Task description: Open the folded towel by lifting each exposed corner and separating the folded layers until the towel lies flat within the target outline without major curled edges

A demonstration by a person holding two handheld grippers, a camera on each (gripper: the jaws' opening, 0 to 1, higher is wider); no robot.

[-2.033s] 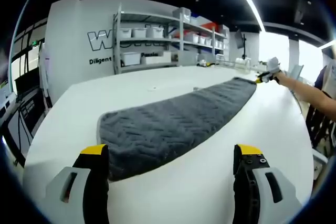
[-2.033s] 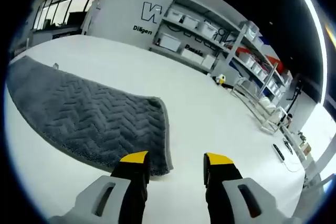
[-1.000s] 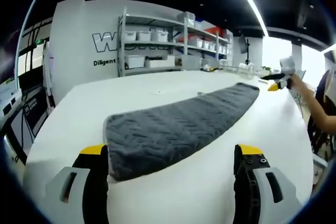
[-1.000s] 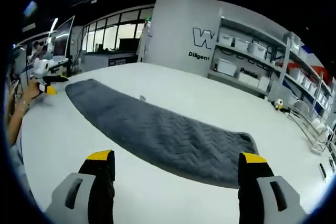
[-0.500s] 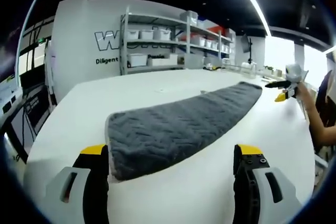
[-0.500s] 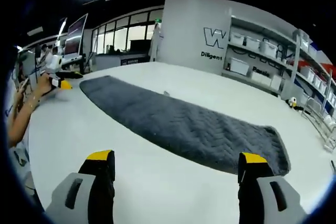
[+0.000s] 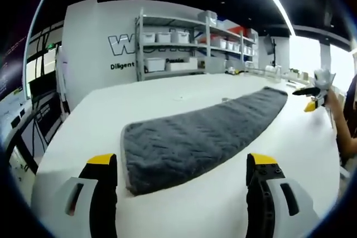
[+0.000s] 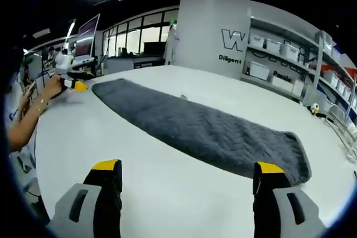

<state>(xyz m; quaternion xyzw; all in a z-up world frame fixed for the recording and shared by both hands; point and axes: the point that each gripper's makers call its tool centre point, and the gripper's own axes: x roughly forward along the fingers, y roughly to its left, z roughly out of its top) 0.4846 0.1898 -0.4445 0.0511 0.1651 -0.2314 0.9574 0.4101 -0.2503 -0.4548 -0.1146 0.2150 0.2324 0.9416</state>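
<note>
Hovering spread-jawed (both empty), left gripper (image 7: pixel 181 179) and right gripper (image 8: pixel 189 185) flank the towel (image 7: pixel 201 135).

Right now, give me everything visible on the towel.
The towel is dark grey, plush-looking, with a raised chevron weave and a stitched hem. It lies as a long narrow strip, flat on the white table, so it appears still folded lengthwise. No corner is lifted or curled. Neither claw touches it; both are open and held off its ends.
</note>
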